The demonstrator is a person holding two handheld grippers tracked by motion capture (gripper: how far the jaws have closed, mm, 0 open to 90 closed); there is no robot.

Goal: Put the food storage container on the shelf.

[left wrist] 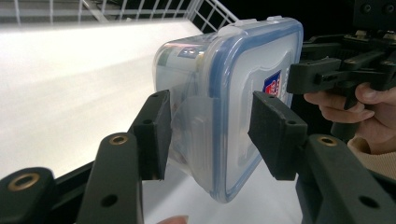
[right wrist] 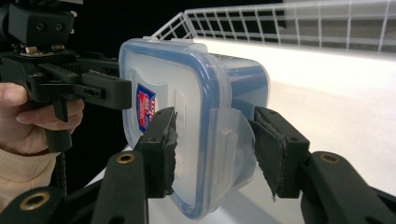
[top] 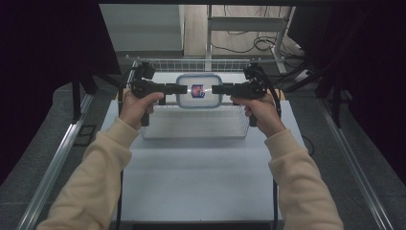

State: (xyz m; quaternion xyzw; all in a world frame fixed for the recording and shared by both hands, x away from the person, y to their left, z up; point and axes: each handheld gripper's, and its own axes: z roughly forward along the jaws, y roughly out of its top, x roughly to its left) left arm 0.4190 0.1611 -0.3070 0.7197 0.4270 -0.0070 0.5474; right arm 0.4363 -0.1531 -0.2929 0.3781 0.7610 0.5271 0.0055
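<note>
High view: lidded plastic container (top: 198,91) held aloft above wire basket (top: 191,125), left gripper (top: 181,88) and right gripper (top: 216,89) each clamped on opposite side latches. Probably light, rigid, slick plastic; latch flaps likely flex, so gripping nearer the rim looks safer.

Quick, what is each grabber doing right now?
Left gripper: closed on one end of the plastic box.
Right gripper: closed on the box's other end.
</note>
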